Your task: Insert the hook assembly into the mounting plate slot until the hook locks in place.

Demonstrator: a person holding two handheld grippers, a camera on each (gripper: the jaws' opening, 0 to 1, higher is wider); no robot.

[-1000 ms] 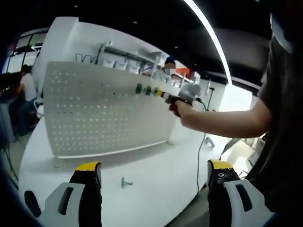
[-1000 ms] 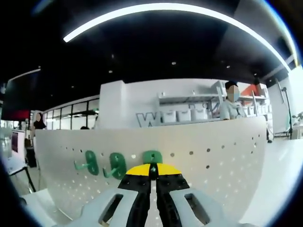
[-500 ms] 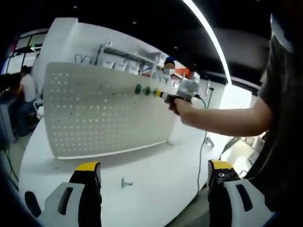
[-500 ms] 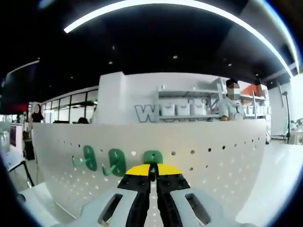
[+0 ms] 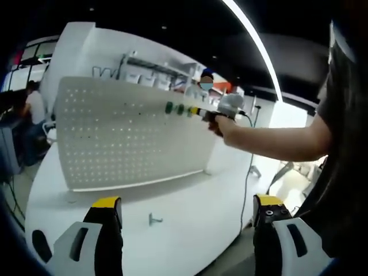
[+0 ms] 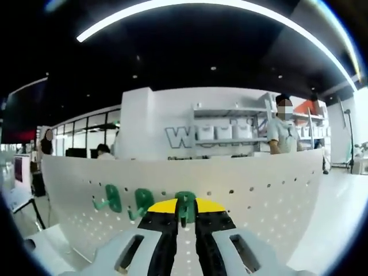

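Note:
A white pegboard stands upright on the white table. Three green hooks hang in a row on it; two are to the left. The third green hook sits against the pegboard between the yellow tips of my right gripper, whose jaws stand slightly apart on either side of it. From the left gripper view, the right gripper is held up at the board's upper right by a hand. My left gripper is open wide and low over the table, holding nothing.
A small grey metal hook lies on the table in front of the board. A cable hangs off the table's right edge. People stand and sit behind the board, near shelving.
The right gripper's jaws, pressed tight below the third green hook, have parted a little and the hook now shows between the tips. The left gripper has stayed still.

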